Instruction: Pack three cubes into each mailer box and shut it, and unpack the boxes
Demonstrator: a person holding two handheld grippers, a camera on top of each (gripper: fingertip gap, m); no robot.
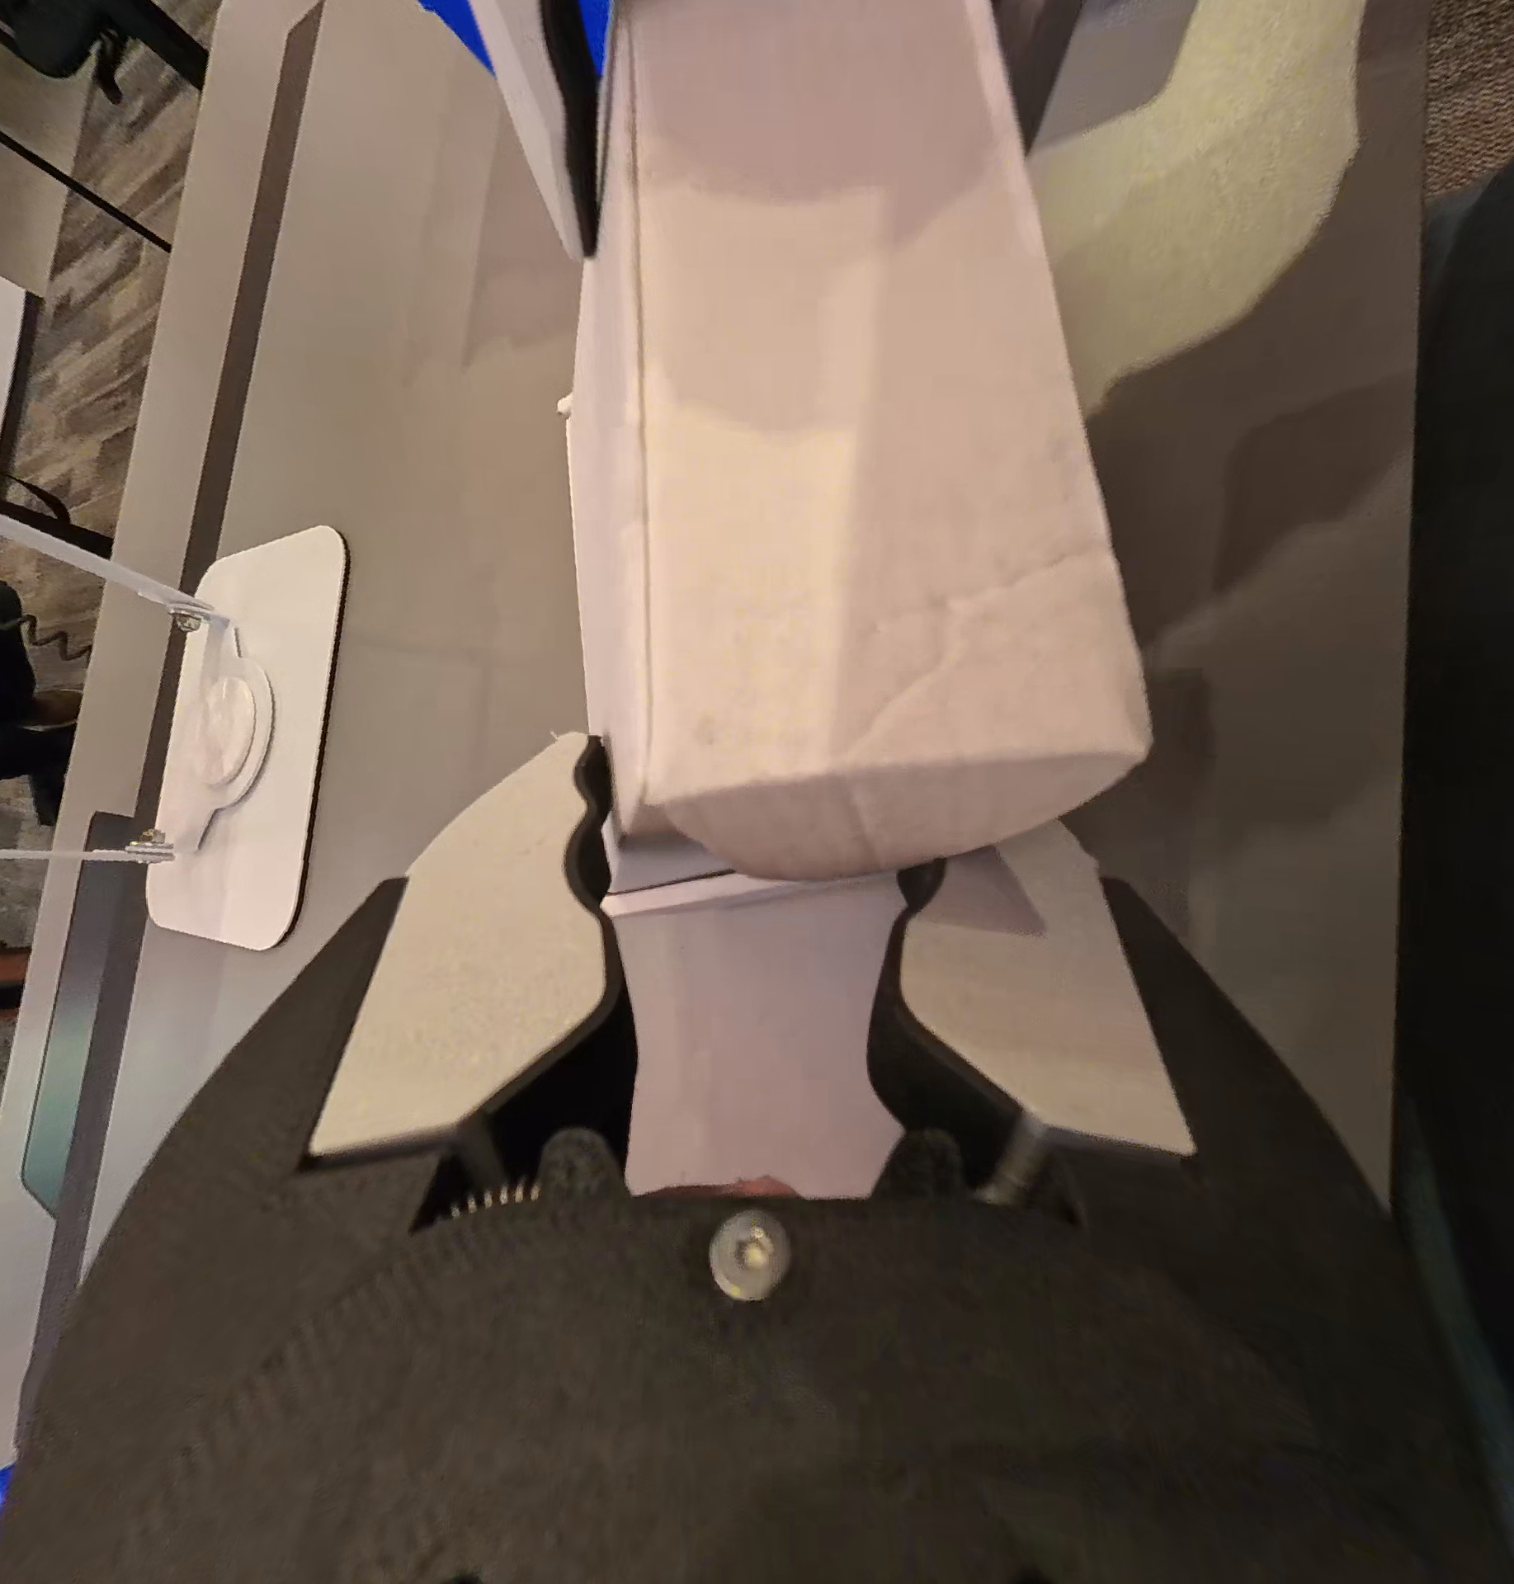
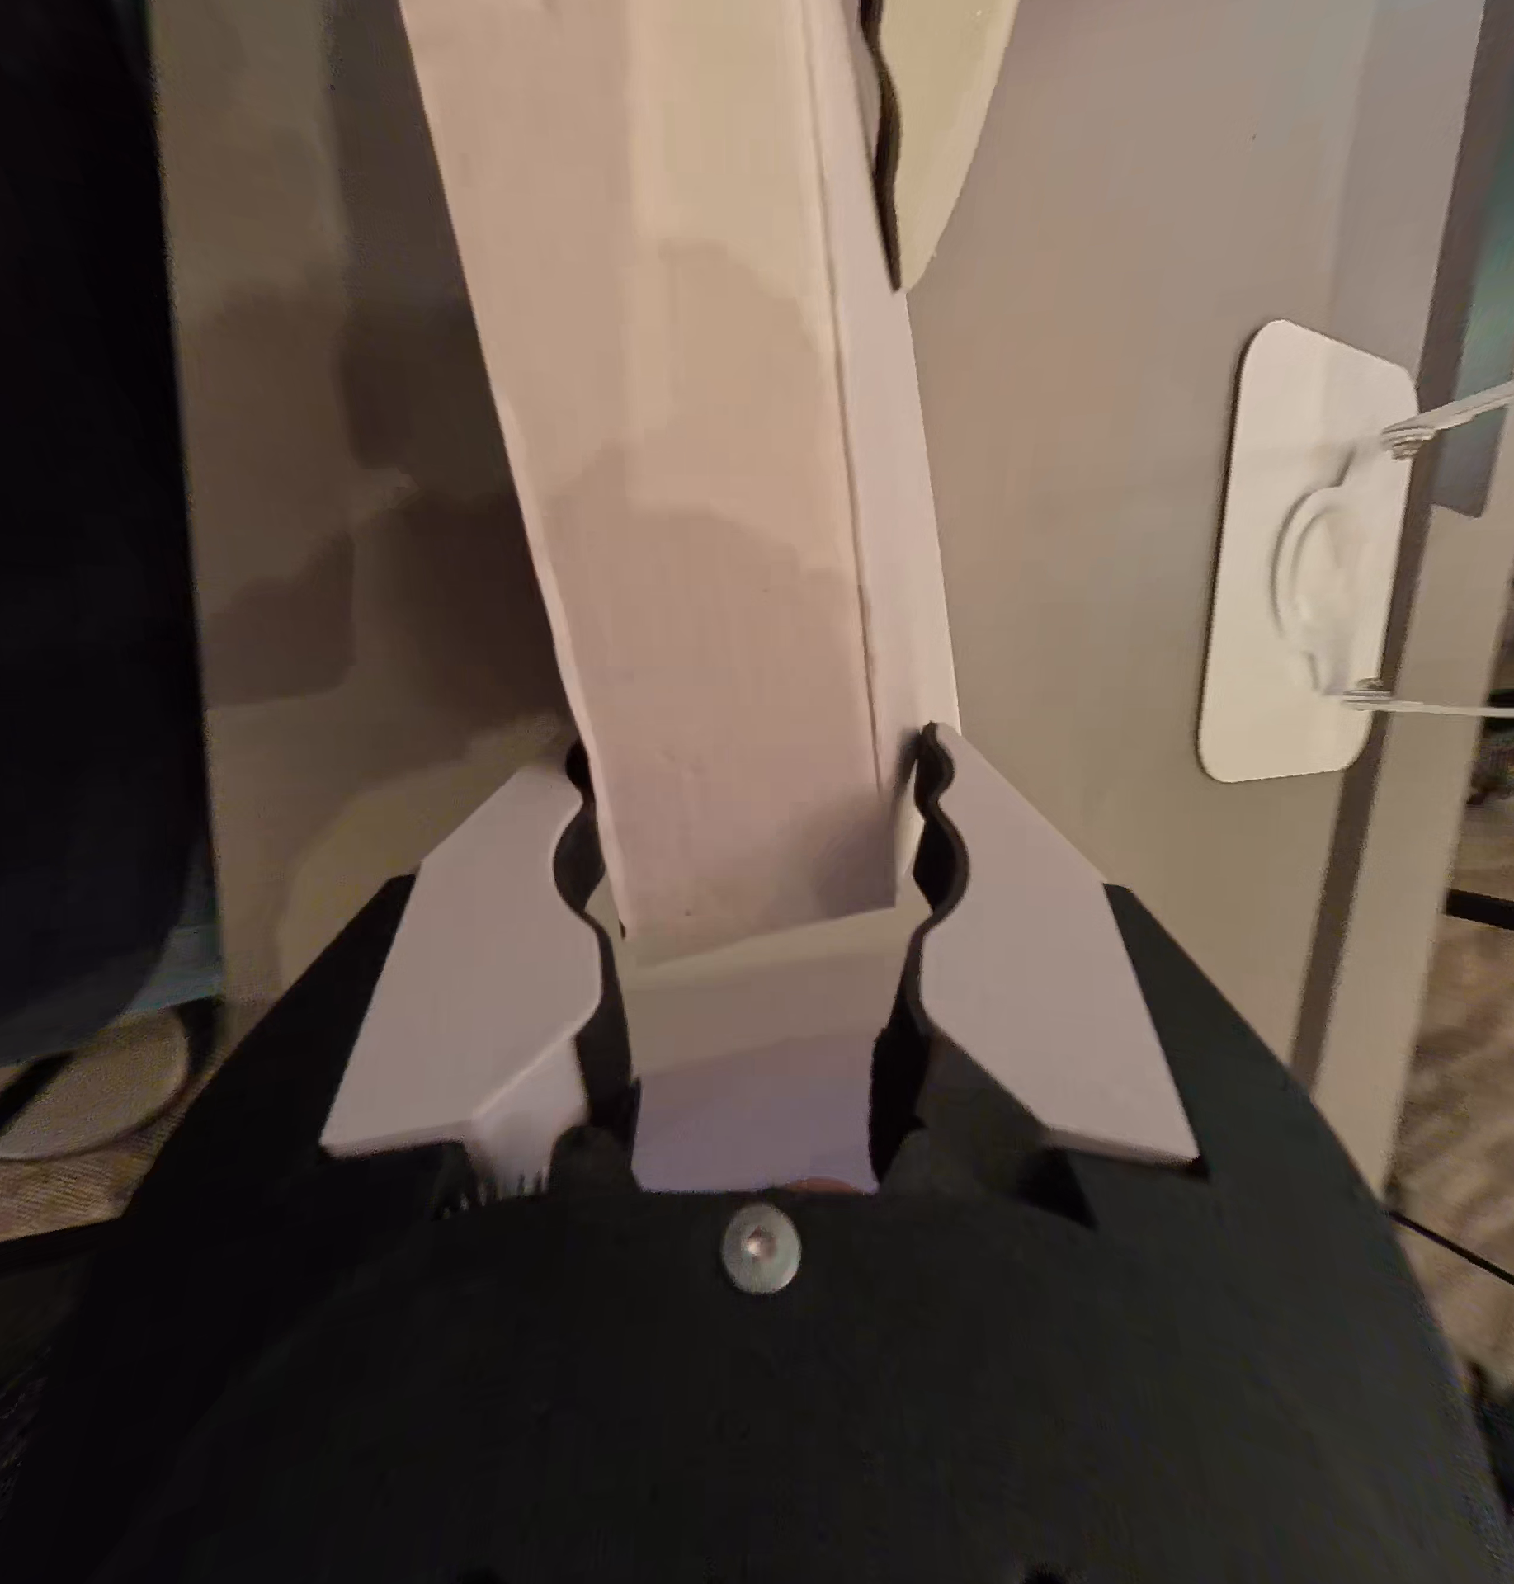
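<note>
Above grey tabletop [image 1: 444, 360], both grippers meet on one white cardboard mailer box [image 1: 856, 514], lid shut, held up off the surface.

Left wrist view, L to R: white rounded plate w/ clear mount & thin rods [image 1: 247, 737] sits near table's far-left edge; patterned carpet beyond. Left gripper [image 1: 757, 823] — black body, white finger shells — is clamped across box's near end, wavy black pad on one finger [image 1: 595, 823] touching box wall, other pad pressed at the opp. corner. Box face creased near that end. Top of view: right gripper's finger on box's far end.

Right wrist view, L to R: dark shape at far left, can't tell what. Right gripper [image 2: 749, 814] closed round the opp. end of box, pads against both side walls. Left gripper's finger shows at top, on far end. Same white plate at right table edge.
</note>
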